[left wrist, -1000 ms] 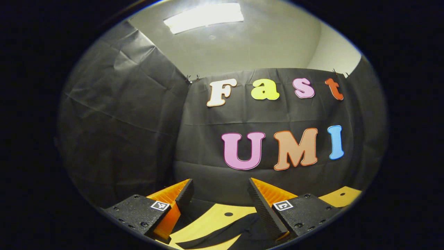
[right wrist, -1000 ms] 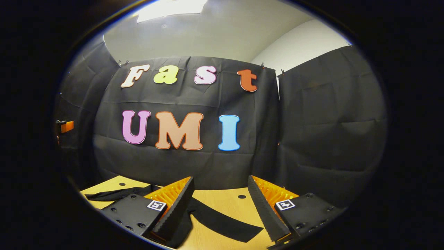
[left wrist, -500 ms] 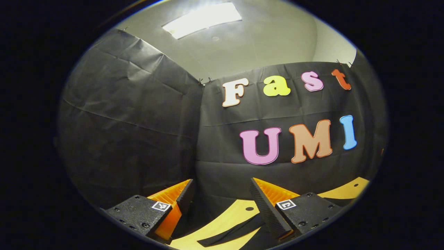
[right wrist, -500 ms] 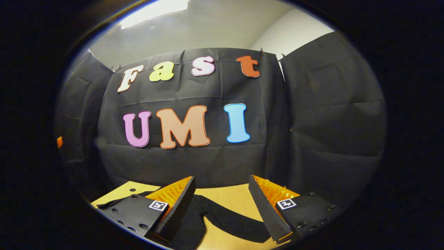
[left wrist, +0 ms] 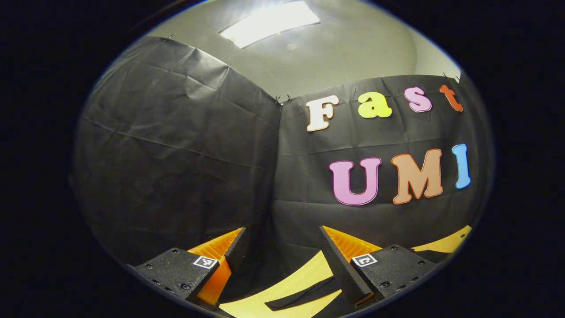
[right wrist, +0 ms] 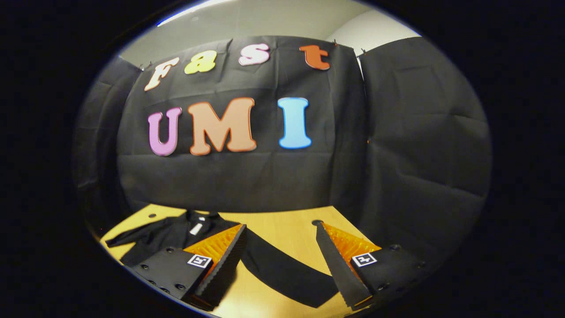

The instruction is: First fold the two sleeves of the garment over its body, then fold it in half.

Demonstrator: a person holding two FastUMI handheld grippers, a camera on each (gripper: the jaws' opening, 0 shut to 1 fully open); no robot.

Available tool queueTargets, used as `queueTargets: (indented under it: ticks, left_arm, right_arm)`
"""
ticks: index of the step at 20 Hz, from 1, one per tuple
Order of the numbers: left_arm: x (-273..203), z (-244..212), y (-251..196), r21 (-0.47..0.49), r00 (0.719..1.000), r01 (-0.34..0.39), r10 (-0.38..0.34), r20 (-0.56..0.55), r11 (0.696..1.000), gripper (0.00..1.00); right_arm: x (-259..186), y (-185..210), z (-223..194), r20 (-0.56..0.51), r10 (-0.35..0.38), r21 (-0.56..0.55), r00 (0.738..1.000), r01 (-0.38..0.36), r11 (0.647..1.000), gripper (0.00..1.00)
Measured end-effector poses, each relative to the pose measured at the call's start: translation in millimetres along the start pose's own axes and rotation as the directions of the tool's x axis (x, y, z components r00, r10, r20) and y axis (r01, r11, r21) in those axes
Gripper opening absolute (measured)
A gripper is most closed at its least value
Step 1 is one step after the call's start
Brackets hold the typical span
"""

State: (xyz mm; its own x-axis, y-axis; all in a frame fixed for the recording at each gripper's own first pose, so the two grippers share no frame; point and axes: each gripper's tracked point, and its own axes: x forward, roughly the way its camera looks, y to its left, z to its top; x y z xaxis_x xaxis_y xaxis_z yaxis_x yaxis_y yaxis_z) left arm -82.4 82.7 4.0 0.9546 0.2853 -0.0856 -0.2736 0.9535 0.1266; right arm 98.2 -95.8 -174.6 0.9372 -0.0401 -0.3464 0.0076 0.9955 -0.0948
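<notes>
The fingers (right wrist: 340,260) of the right gripper (right wrist: 282,260) stand wide apart with nothing between them, above the wooden table (right wrist: 282,229); the left gripper (left wrist: 282,260) is spread just as wide and holds nothing either. Against the frame half a second ago, the right gripper view has tipped down toward the table, so far more of the black long-sleeved garment (right wrist: 176,234) now shows: it lies flat on the table, collar with a pale tag (right wrist: 195,228) toward the booth's back wall, one sleeve (right wrist: 287,276) running out across the table under the gap between the right gripper's fingers, the other sleeve reaching away on the far side of the body. Both sleeves lie spread, not yet folded over the body. The left gripper view has swung further toward the side wall; a dark strip of cloth (left wrist: 302,295), probably a sleeve end, lies on the table below its fingers, and less of it shows than before
</notes>
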Motion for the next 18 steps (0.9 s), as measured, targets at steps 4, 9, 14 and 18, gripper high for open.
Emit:
queueTargets:
  ticks: [4,9,14,18]
  left_arm:
    - [-1.6,-13.3,5.4,-0.008,0.999,-0.024,0.023,-0.04,1.0,0.98]
    - [-7.6,-13.3,3.6,0.018,0.999,0.003,-0.003,-0.032,1.0,0.97]
    - [-11.1,-14.9,-1.3,0.04,0.998,0.028,-0.026,-0.049,0.999,0.97]
    - [-9.5,-16.6,-1.5,0.071,0.998,0.036,-0.032,-0.061,0.997,0.97]
  right_arm:
    - [26.2,-26.9,-74.2,-0.177,-0.023,-0.016,0.984,0.021,1.0,1.0]
    - [53.6,-53.9,-164.5,-0.404,-0.043,-0.04,0.914,0.029,0.999,1.0]
    - [75.7,-69.0,-212.9,-0.514,-0.036,0.024,0.857,0.056,0.998,1.0]
    - [80.5,-69.4,-223.2,-0.538,-0.021,0.033,0.843,0.045,0.998,1.0]
